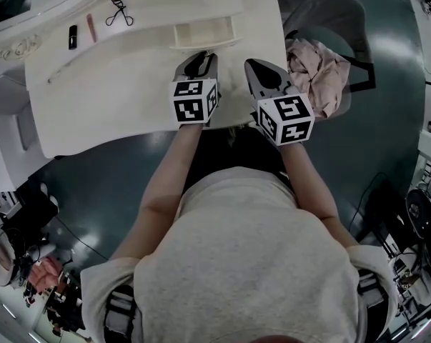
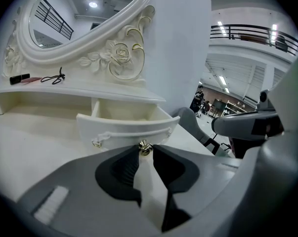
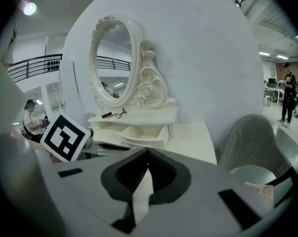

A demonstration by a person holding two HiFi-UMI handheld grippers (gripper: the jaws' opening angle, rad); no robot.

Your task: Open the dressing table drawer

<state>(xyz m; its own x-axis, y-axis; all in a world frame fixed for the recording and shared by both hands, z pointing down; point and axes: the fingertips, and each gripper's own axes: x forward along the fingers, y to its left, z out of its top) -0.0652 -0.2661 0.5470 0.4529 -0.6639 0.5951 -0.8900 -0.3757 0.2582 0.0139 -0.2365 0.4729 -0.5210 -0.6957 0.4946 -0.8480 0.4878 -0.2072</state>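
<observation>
The white dressing table (image 1: 115, 91) has its small drawer (image 1: 204, 33) pulled out, and the inside (image 2: 124, 110) shows nothing in it. At the middle of the curved drawer front sits a small gold knob (image 2: 145, 147). My left gripper (image 2: 145, 151) is shut on that knob, reaching in from the table's front edge (image 1: 200, 54). My right gripper (image 1: 257, 65) hovers just right of it over the tabletop, jaws shut with nothing between them (image 3: 148, 153). The open drawer (image 3: 141, 132) also shows in the right gripper view, ahead and a little left.
An oval carved mirror (image 2: 79, 14) stands behind the drawer. On the shelf lie an eyelash curler (image 1: 119, 13), a pink stick (image 1: 91, 27) and a black tube (image 1: 73, 36). A grey chair (image 1: 358, 20) with pink cloth (image 1: 311, 66) stands right of the table.
</observation>
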